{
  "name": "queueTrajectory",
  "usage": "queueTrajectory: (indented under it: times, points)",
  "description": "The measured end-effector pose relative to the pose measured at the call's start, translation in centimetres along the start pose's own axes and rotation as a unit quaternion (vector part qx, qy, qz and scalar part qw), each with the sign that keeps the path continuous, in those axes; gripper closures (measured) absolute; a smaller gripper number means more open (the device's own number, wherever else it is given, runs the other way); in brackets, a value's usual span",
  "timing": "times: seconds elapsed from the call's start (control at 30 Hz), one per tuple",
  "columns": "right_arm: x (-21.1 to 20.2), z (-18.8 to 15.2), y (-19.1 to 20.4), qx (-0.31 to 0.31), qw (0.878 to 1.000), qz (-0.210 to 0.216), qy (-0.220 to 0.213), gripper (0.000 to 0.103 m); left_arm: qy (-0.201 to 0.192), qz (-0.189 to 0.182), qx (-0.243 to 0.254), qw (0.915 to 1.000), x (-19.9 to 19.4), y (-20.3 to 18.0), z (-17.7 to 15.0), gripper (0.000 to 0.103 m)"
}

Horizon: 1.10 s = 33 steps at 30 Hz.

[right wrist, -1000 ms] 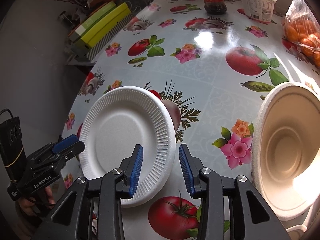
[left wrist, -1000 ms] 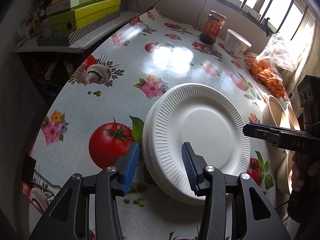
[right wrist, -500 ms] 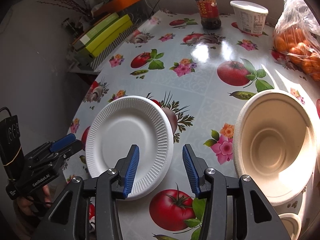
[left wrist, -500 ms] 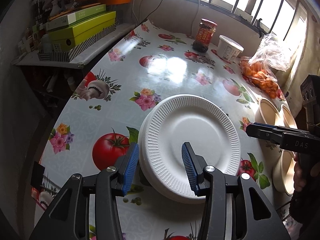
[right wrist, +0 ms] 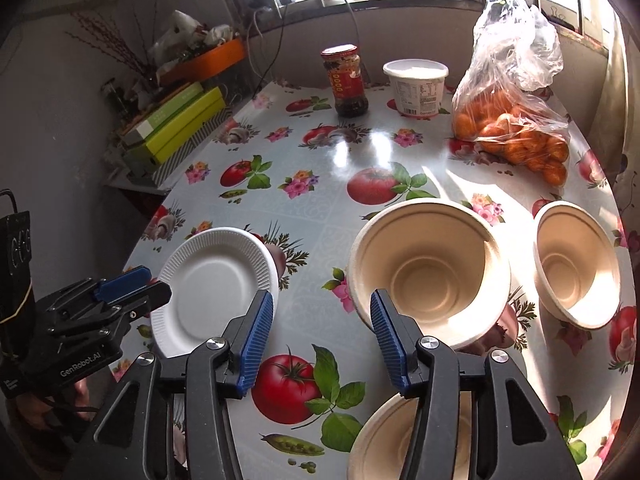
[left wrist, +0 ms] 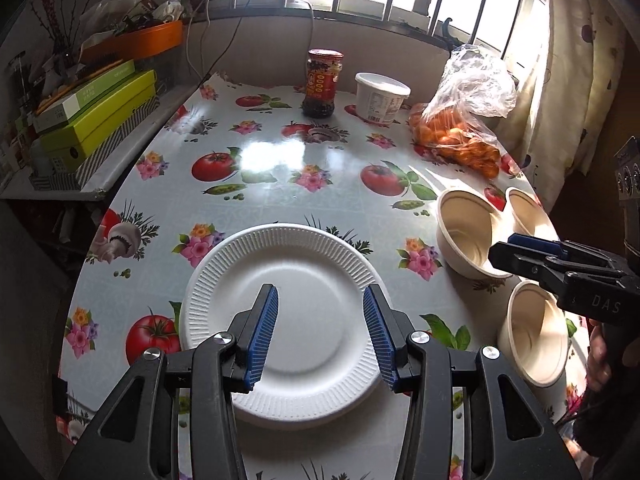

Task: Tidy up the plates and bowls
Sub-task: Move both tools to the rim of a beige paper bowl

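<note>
A white ribbed paper plate (left wrist: 288,320) lies flat on the left part of the bench (left wrist: 280,184), with three beige paper bowls, largest (right wrist: 428,268), far-right (right wrist: 576,264) and nearest (right wrist: 404,436), standing apart on the right. The left hand-held gripper (left wrist: 320,332), its body marked "GenRobot.AI", hovers above the plate, jaws apart and empty; the right hand-held gripper (right wrist: 320,340), lettered "DAS", is opening with nothing between its pads. Beyond stand a red-labelled jar (right wrist: 346,80), a white tub (right wrist: 416,86) with an illegible printed panel, and a bag of oranges (right wrist: 516,120).
</note>
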State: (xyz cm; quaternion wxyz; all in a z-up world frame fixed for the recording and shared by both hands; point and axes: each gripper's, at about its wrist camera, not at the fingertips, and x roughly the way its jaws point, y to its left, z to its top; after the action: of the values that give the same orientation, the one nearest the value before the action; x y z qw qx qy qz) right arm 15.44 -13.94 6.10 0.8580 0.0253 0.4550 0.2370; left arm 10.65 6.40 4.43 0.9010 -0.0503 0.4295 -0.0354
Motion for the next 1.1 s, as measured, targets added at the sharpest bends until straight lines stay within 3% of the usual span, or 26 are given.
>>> queueTrajectory:
  times: [0.23, 0.4, 0.67, 0.87, 1.1]
  points:
    - [-3.2, -1.3, -2.8, 0.031, 0.997, -0.065, -0.04, 0.051, -0.013, -0.035, 0.053, 0.9979, 0.6, -4.6, 1.9, 0.057]
    - [-5.4, -2.4, -5.1, 0.059, 0.988, -0.128, -0.068, 0.051, -0.023, -0.066, 0.083, 0.9941, 1.0, -7.7, 3.0, 0.057]
    - [-7.5, -3.6, -7.1, 0.055, 0.969, -0.215, -0.104, 0.048, 0.02, -0.106, 0.1, 0.9891, 3.4, -11.4, 3.1, 0.057]
    - [-7.9, -3.8, -8.2, 0.05, 0.964, -0.232, -0.123, 0.047, 0.028, -0.105, 0.11, 0.988, 4.3, -13.3, 2.9, 0.057]
    - [-7.3, -3.2, -8.3, -0.013, 0.955, -0.262, -0.138, 0.045, 0.046, -0.111, 0.091, 0.9885, 5.9, -13.7, 3.5, 0.057]
